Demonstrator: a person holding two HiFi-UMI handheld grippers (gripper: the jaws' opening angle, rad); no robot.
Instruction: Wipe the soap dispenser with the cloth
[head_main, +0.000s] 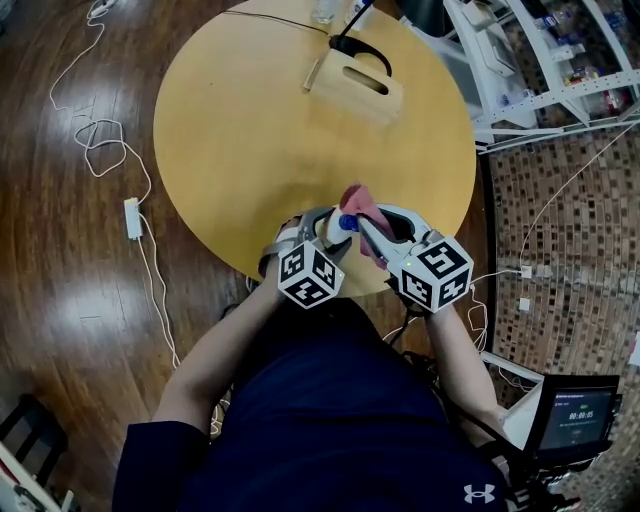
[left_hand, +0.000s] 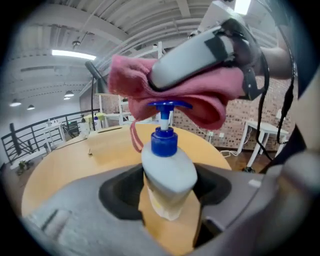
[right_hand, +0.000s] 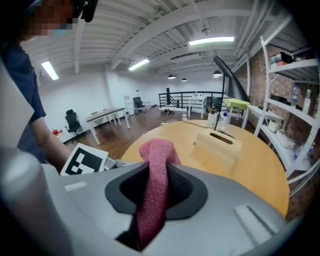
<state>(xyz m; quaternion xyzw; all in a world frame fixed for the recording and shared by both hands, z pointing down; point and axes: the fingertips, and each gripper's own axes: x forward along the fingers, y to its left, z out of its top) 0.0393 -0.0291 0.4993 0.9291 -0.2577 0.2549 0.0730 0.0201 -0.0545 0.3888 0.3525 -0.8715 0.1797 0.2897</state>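
Above the near edge of the round wooden table (head_main: 250, 130), the left gripper (head_main: 325, 228) clamps the white soap dispenser (left_hand: 169, 175) by its body. The right gripper (head_main: 385, 228), its jaws closed on the pink cloth (right_hand: 154, 185), holds that cloth draped over the dispenser's blue pump head (left_hand: 169, 105).

Pink cloth (left_hand: 200, 102), white soap dispenser (left_hand: 169, 176) with blue pump (left_hand: 164, 141)

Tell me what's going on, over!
Left gripper shut on soap bottle. Right gripper shut on pink cloth, draped over the pump. Nothing blocking.
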